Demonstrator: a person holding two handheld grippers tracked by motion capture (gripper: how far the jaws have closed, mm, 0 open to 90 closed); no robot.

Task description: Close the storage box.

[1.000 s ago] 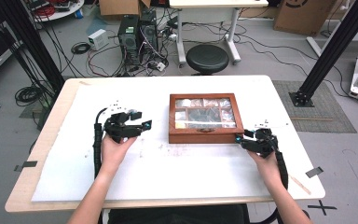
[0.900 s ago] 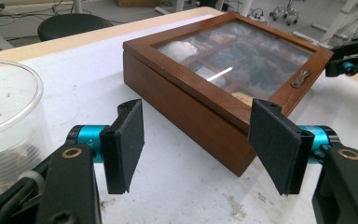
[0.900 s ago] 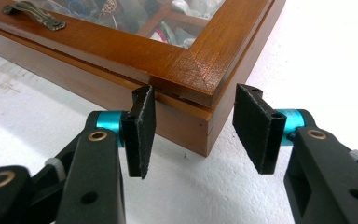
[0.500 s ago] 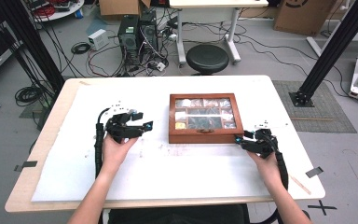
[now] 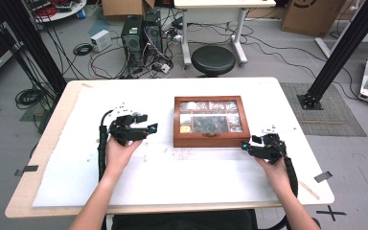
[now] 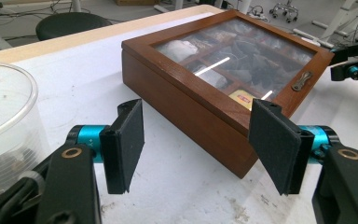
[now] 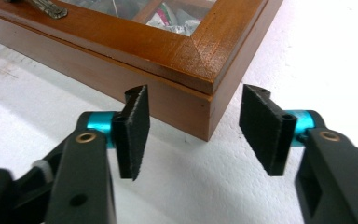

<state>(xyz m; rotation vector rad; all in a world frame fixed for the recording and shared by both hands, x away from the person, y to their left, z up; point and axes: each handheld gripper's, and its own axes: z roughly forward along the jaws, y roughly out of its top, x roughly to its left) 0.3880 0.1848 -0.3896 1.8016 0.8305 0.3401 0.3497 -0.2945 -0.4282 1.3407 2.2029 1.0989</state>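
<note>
Wooden and glass-topped, the box [image 7: 177, 51] looks rigid, weighty and breakable; its near corner sits just ahead of the right hand-held gripper [image 7: 193, 128], whose empty jaws have just been opening. Best gripped by its solid frame; the left hand-held gripper [image 6: 196, 140] gapes empty too.

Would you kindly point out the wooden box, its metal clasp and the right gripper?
wooden box [image 5: 210, 141], high view, on its front wooden wall.
metal clasp [image 6: 302, 80], left gripper view, on the clasp's middle.
right gripper [image 7: 193, 128], right gripper view, midway between its fingertips.

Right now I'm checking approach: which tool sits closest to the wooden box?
The right tool, at the wooden box's near right corner; the left tool is well off its left side.
</note>
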